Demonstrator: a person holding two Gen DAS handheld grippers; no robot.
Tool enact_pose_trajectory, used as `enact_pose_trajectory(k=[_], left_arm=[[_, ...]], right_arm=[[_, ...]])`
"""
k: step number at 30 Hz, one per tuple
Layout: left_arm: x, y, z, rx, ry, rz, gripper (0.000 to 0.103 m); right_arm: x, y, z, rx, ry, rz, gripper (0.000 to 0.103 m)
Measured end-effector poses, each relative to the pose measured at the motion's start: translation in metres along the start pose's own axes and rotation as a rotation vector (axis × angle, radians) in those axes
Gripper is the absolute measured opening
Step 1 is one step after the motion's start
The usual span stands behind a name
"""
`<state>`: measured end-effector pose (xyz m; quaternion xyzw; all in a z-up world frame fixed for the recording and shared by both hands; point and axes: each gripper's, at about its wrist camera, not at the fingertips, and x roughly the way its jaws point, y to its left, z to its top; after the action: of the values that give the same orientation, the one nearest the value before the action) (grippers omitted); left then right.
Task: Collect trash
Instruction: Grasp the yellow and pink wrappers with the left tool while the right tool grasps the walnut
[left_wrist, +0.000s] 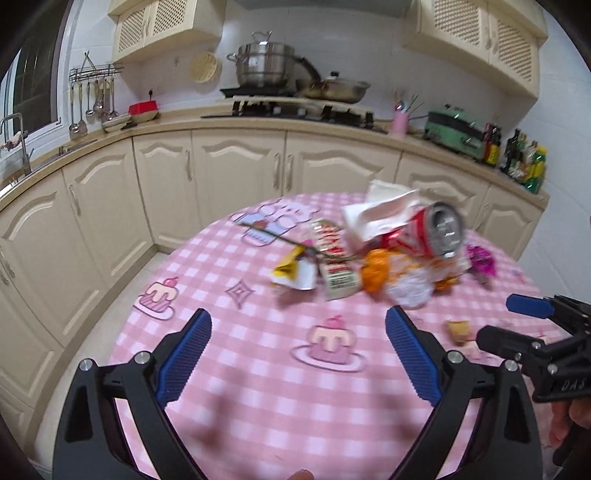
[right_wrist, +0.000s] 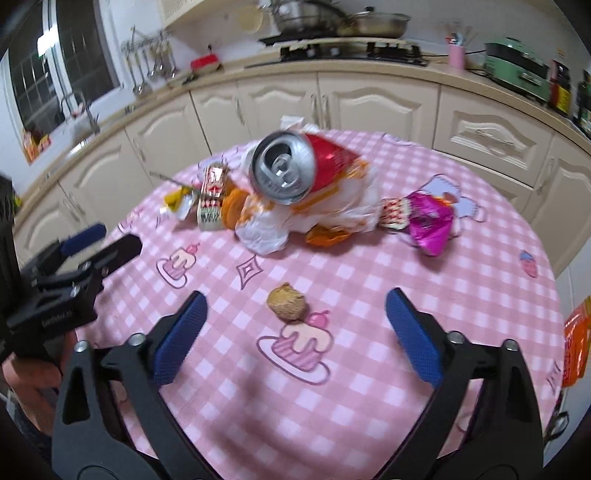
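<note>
Blue-padded fingers of the right gripper (right_wrist: 293, 328) stand wide apart with nothing between them, framing a small brown lump (right_wrist: 286, 305) just ahead on the pink checked tablecloth (right_wrist: 369, 387). Closing squarely on that lump looks like the sensible first pick. Likewise wide and empty, the left gripper (left_wrist: 298, 350) hovers short of the trash heap (left_wrist: 373, 254), where a crushed red can (left_wrist: 436, 230) tops wrappers and tissue. Bare cloth lies before both; the table's rim curves close to the left, cabinets (left_wrist: 236, 166) beyond.

table (right_wrist: 369, 387) (pink check cloth) | trash pile (right_wrist: 295, 206) | walnut (right_wrist: 286, 305)
</note>
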<state>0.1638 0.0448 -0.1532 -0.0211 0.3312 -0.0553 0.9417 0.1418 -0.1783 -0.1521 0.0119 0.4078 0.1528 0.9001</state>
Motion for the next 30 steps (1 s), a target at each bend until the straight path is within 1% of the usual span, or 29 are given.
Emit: enact_pose_trajectory(k=[1, 2, 3, 5, 7, 9, 12, 14, 16, 18, 20, 21, 22, 23, 24, 25, 26, 30], left_arm=[[0.004, 0.001, 0.001, -0.007, 0.013, -0.007, 0.093], [0.009, 0.006, 0.004, -0.011, 0.024, -0.01, 0.093], [0.013, 0.009, 0.007, -0.008, 0.026, 0.002, 0.093], [0.024, 0.014, 0.013, 0.006, 0.048, 0.025, 0.093], [0.035, 0.016, 0.018, 0.013, 0.073, 0.027, 0.093], [0.046, 0.017, 0.024, 0.031, 0.089, 0.039, 0.093], [0.062, 0.016, 0.031, 0.056, 0.122, 0.05, 0.093], [0.072, 0.017, 0.036, 0.064, 0.146, 0.025, 0.093], [0.08, 0.016, 0.039, 0.069, 0.159, 0.032, 0.093], [0.085, 0.015, 0.043, 0.08, 0.161, 0.011, 0.093], [0.09, 0.015, 0.047, 0.07, 0.166, -0.023, 0.091], [0.092, 0.015, 0.048, 0.067, 0.171, -0.045, 0.079], [0.094, 0.014, 0.047, 0.066, 0.178, -0.069, 0.073], [0.095, 0.013, 0.047, 0.066, 0.185, -0.095, 0.062], [0.096, 0.01, 0.046, 0.069, 0.188, -0.107, 0.044], [0.097, 0.008, 0.045, 0.072, 0.195, -0.112, 0.033], [0.097, 0.007, 0.043, 0.071, 0.206, -0.108, 0.031], [0.087, 0.009, 0.04, 0.051, 0.191, -0.109, 0.026]], right_arm=[[0.005, 0.002, 0.0, -0.006, 0.009, 0.002, 0.079], [0.01, 0.004, 0.001, -0.011, 0.017, 0.004, 0.077], [0.013, 0.006, 0.002, -0.015, 0.024, 0.002, 0.071], [0.021, 0.009, 0.002, -0.025, 0.038, 0.003, 0.066], [0.026, 0.011, 0.002, -0.026, 0.047, 0.009, 0.056], [0.031, 0.011, 0.002, -0.021, 0.054, 0.019, 0.049], [0.034, 0.012, 0.002, -0.018, 0.05, 0.024, 0.047], [0.035, 0.012, 0.004, -0.012, 0.047, 0.033, 0.043], [0.037, 0.012, 0.005, -0.011, 0.05, 0.032, 0.037], [0.037, 0.014, 0.005, -0.018, 0.052, 0.028, 0.035], [0.038, 0.017, 0.005, -0.034, 0.052, 0.016, 0.033], [0.037, 0.017, 0.005, -0.036, 0.052, 0.016, 0.03], [0.037, 0.018, 0.005, -0.038, 0.052, 0.017, 0.025], [0.037, 0.018, 0.005, -0.036, 0.051, 0.018, 0.023], [0.037, 0.017, 0.004, -0.032, 0.05, 0.022, 0.022], [0.036, 0.016, 0.004, -0.026, 0.047, 0.028, 0.022], [0.035, 0.015, 0.004, -0.022, 0.044, 0.031, 0.022], [0.027, 0.011, 0.001, -0.005, 0.023, 0.043, 0.022]])
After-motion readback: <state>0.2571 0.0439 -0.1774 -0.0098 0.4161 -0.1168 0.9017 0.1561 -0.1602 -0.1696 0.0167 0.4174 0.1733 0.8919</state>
